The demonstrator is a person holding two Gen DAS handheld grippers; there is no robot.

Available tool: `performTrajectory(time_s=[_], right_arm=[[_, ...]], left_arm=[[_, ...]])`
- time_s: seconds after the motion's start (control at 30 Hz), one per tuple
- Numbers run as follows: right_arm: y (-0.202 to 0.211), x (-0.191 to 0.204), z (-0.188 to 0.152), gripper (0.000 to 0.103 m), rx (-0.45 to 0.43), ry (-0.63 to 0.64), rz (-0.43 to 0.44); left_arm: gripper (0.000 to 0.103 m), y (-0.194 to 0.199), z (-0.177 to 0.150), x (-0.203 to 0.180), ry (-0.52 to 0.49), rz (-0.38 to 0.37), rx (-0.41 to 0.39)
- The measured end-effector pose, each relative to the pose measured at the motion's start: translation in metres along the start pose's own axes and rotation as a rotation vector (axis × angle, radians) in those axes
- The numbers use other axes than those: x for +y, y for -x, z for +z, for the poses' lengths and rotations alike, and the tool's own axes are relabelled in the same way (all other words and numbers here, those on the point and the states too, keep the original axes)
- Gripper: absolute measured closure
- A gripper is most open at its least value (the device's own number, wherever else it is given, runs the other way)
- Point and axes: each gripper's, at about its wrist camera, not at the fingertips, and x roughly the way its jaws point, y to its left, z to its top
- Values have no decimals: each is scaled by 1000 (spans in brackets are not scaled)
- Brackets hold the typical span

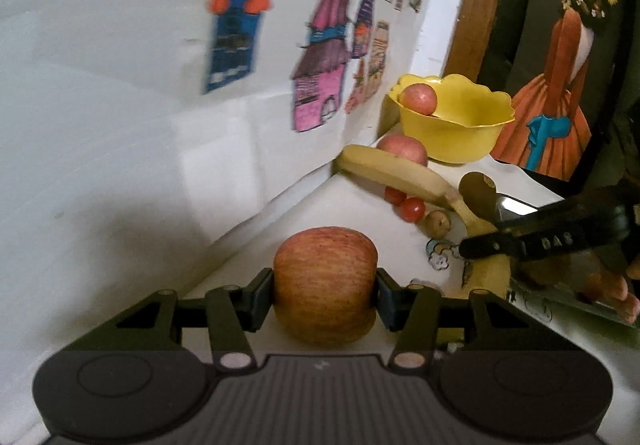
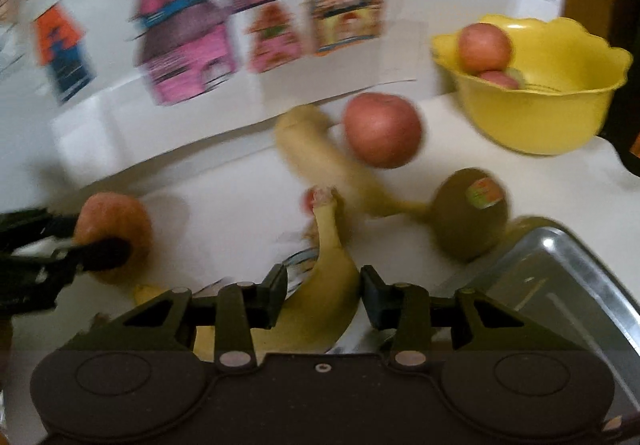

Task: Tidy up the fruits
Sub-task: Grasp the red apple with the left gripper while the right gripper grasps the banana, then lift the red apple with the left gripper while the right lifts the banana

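My left gripper [image 1: 325, 295] is shut on a red-striped apple [image 1: 325, 281] held just above the white table, near the wall. Further back stands a yellow bowl [image 1: 452, 141] with an apple [image 1: 418, 98] in it. My right gripper [image 2: 325, 295] is shut on a banana [image 2: 328, 277] low over the table; the left wrist view shows it at the right [image 1: 520, 243]. In front of the bowl [image 2: 540, 125] lie a loose apple [image 2: 382, 129], a second banana [image 2: 320, 153] and a brown kiwi [image 2: 472, 213] with a sticker. The right wrist view is blurred.
A metal tray [image 2: 560, 285] sits at the right of the table. Two cherry tomatoes [image 1: 412, 209] and a small brown fruit [image 1: 438, 223] lie by the second banana. The wall with paper house drawings [image 1: 320, 57] borders the table; a framed picture [image 1: 560, 65] stands behind the bowl.
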Motion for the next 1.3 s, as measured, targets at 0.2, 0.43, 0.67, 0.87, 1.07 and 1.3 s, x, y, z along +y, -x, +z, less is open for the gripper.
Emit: performTrajectory(time_s=[0.2,0.43,0.67,0.87,1.07,1.3], right_arm=[[13,32,-25,61,-15,76,78],[43,54,-68,61,-8,61,117],[93,64,-116,60,-11,7,65],[134,70,-144,50,-102,48,-1],[162,87,-163,26,-183,256,27],[147,107,-167,24,-209,492,115]], left_arm=[[46,32,-17,16,24,12,-1],[46,62,-38,15,11,-23,-3],[46,81,-58,-1,-16,-87,-2],[46,90,-69,-13,-26,-129,-16],[46,96,-80,-20,-17,-144,-57],[46,101,-86,-19,15,-136,-65]])
